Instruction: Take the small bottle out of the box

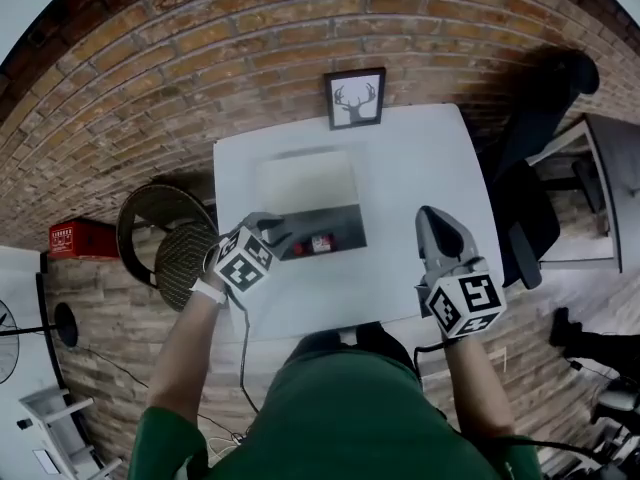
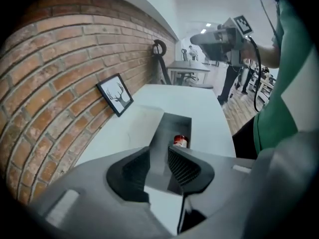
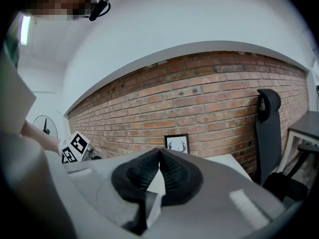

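Head view, step: reach phase; the small bottle (image 1: 320, 244) is not yet gripped and lies inside the box (image 1: 305, 180).
Head view, left gripper (image 1: 272, 234): at the box's left end, aimed in at the bottle.
Head view, right gripper (image 1: 430, 213): over the bench (image 1: 420, 158), well apart from the box.
Head view, shapes: shallow rectangular box with a dark matte inside and a pale flap lying open toward the brick wall (image 1: 300, 38); smooth white bench top.
Left gripper view, jaws: part-open, nothing pressed between them; the grey box floor (image 2: 172, 126) shows through the gap.
Left gripper view, bottle (image 2: 180, 141): just past the jaw tips, down in the box, red label, pale cap end; looks small, round and slick.
Left gripper view, next move: my guess is push in deeper, straddle the bottle, close on its body, then lift clear of the walls; a round body could roll.
Left gripper view, pads: black, ribbed, rubbery.
Right gripper view, jaws: tips together, empty.
Right gripper view, aim: toward the rough brick wall and a black-framed antler picture (image 3: 177, 143); idle, by my judgement.
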`<control>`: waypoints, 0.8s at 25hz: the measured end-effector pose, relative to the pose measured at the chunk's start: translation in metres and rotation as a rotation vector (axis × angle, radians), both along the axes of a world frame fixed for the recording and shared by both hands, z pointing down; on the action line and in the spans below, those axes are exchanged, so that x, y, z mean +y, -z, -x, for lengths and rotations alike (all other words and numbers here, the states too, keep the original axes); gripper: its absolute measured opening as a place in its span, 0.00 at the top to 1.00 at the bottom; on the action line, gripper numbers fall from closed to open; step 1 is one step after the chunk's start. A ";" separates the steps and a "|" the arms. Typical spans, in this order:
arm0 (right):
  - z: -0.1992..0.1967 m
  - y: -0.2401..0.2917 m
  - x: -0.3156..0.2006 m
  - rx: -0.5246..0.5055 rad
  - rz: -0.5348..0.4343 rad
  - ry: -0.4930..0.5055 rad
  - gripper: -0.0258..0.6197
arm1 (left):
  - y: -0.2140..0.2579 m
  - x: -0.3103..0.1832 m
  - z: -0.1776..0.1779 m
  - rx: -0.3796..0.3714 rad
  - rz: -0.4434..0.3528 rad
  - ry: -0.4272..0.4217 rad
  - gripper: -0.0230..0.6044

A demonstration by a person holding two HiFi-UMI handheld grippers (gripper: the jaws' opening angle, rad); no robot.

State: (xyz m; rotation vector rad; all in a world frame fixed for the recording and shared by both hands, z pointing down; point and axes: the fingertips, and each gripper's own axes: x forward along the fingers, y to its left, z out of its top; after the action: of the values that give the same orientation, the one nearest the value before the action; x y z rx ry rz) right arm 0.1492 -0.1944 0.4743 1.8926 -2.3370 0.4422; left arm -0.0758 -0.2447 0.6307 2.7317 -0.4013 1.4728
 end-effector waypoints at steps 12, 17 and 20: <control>-0.046 -0.022 0.013 -0.027 0.051 -0.076 0.96 | -0.088 0.022 -0.009 -0.325 0.238 -0.294 0.71; -0.061 -0.028 0.019 -0.032 0.067 -0.115 0.96 | -0.110 0.028 -0.006 -0.394 0.313 -0.341 0.69; -0.066 -0.032 0.022 -0.036 0.076 -0.127 0.96 | -0.119 0.027 -0.007 -0.411 0.333 -0.349 0.69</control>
State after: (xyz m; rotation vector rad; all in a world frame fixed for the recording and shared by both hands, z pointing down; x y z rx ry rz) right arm 0.2156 -0.1722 0.5058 2.0214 -2.1960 0.5735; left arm -0.0691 -0.2172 0.7495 2.3113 0.3176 1.9763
